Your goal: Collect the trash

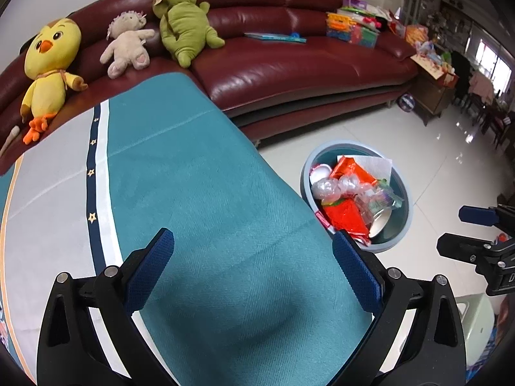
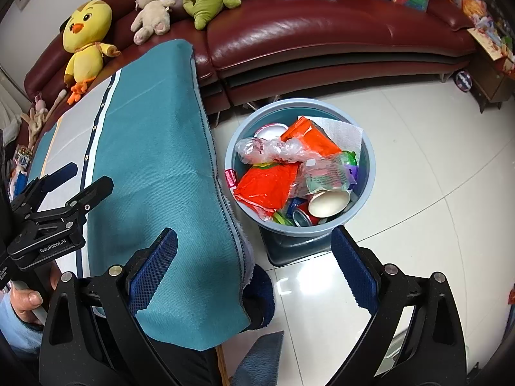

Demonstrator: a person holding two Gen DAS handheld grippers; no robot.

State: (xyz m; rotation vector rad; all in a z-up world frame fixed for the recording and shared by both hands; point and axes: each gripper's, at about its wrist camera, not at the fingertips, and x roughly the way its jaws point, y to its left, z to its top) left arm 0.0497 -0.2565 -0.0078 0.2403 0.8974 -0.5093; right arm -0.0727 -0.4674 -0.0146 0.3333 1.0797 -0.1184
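Note:
A grey-blue trash bin [image 2: 367, 173] stands on the tiled floor beside the table. It also shows in the left wrist view [image 1: 406, 222]. It holds orange wrappers [image 2: 267, 186], crumpled clear plastic [image 2: 273, 149], a paper cup [image 2: 328, 202], a can and a white tissue. My left gripper [image 1: 254, 263] is open and empty above the teal tablecloth [image 1: 209, 193]; it also shows in the right wrist view [image 2: 85, 178]. My right gripper [image 2: 254, 262] is open and empty, above the table's edge and short of the bin; it also shows in the left wrist view [image 1: 466, 228].
A dark red leather sofa [image 1: 289, 64] runs behind the table, with a yellow chick plush [image 1: 48, 64], a beige plush, a green plush [image 1: 183, 22], a book and toy boxes on it. A cabinet with clutter stands at the right. White floor tiles surround the bin.

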